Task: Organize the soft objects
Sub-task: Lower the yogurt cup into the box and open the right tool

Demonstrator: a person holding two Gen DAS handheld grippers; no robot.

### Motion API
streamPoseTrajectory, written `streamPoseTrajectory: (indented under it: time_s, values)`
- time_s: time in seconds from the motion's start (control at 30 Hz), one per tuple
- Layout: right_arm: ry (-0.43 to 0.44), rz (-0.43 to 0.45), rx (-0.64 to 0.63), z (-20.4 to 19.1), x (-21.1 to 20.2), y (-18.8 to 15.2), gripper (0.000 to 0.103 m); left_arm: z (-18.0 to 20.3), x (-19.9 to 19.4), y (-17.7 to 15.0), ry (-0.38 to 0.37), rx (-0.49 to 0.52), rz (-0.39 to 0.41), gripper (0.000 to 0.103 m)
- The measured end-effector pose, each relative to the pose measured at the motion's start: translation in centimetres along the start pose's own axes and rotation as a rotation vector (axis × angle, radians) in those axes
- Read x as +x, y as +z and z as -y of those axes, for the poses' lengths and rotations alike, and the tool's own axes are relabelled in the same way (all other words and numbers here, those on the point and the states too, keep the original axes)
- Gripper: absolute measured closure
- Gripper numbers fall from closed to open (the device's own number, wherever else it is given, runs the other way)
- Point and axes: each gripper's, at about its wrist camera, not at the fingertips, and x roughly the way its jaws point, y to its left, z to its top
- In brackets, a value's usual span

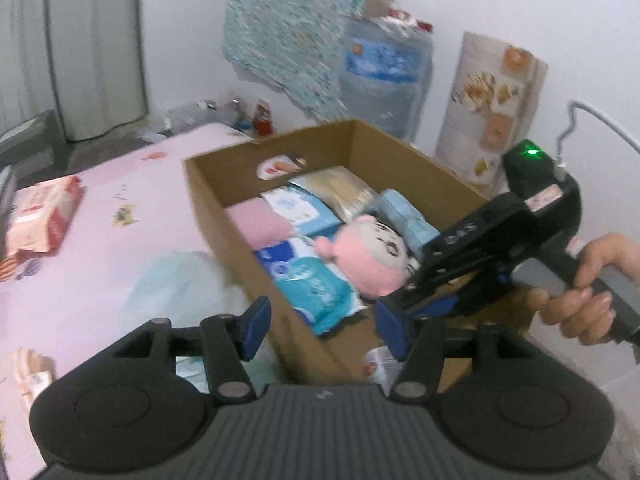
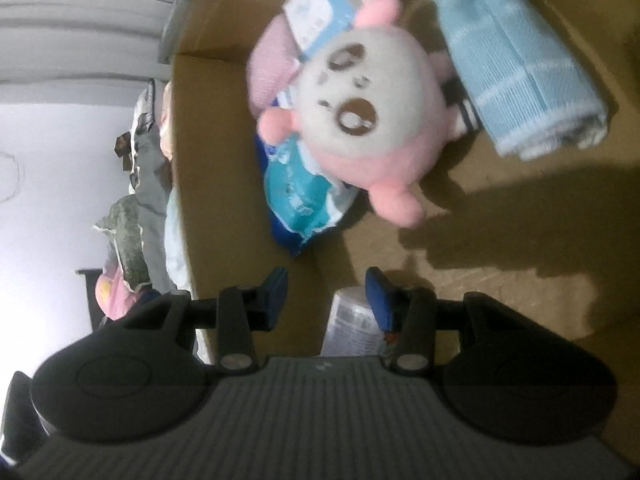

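One cardboard box point(image 1: 208, 196), one pink plush toy point(image 1: 368, 256), two hand-held grippers point(image 1: 320, 332), one rolled blue towel point(image 2: 516, 60)

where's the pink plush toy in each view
Left wrist: pink plush toy lies right of centre in the cardboard box.
Right wrist: upper centre, face toward the camera.
Shared landmark: the rolled blue towel beside it.
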Motion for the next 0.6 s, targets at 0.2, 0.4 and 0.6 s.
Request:
streamPoseTrajectory:
  time_s: [0.2,0.4,0.6]
  values:
    - [-0.124,-0.073,-0.27,-4.6,-0.2,-0.9,0.039,-3.5,-2.8,-1.7,0.064,-0.074,0.045,0.039]
    - [-0.335,-0.226,-0.601,-8.9,3.2,-2.9,0.025,-6.6,-3.6,-3.7,0.146,-0.178,0.039,0.039]
    - [-0.456,-0.352,-0.816,-10.9,7.1,-4.7,0.017,-8.5,-3.4,-5.7,0.181,-0.267,0.021,0.039]
